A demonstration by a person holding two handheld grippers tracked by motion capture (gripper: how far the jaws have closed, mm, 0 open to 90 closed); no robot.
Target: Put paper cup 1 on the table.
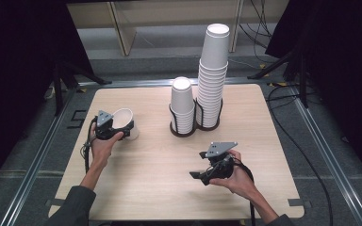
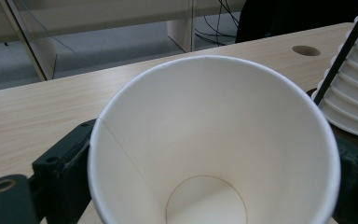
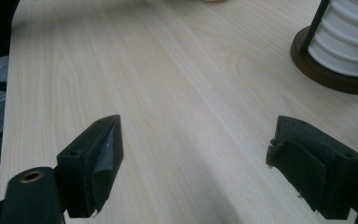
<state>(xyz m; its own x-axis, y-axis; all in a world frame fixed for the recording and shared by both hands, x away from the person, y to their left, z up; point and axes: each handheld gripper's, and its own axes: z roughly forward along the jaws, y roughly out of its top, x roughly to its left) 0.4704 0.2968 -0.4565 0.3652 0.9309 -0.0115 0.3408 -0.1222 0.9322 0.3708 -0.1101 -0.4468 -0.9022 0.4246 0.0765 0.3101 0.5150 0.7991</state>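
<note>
My left gripper (image 1: 125,131) is shut on a white paper cup (image 1: 124,118) at the left of the wooden table (image 1: 151,188). The cup is tilted, its open mouth facing up and toward the camera. In the left gripper view the cup (image 2: 214,140) sits between the two black jaws, which press on its sides, and its empty bottom shows. My right gripper (image 1: 198,164) hovers over the table's front right, open and pointing left. In the right gripper view its jaws (image 3: 196,154) stand wide apart with only bare table between them.
Two stacks of white cups stand in dark wire holders at the back middle: a short stack (image 1: 183,106) and a tall stack (image 1: 213,75). The holder's round base (image 3: 326,74) lies ahead and to the right of my right gripper. Cables run along the floor at the right.
</note>
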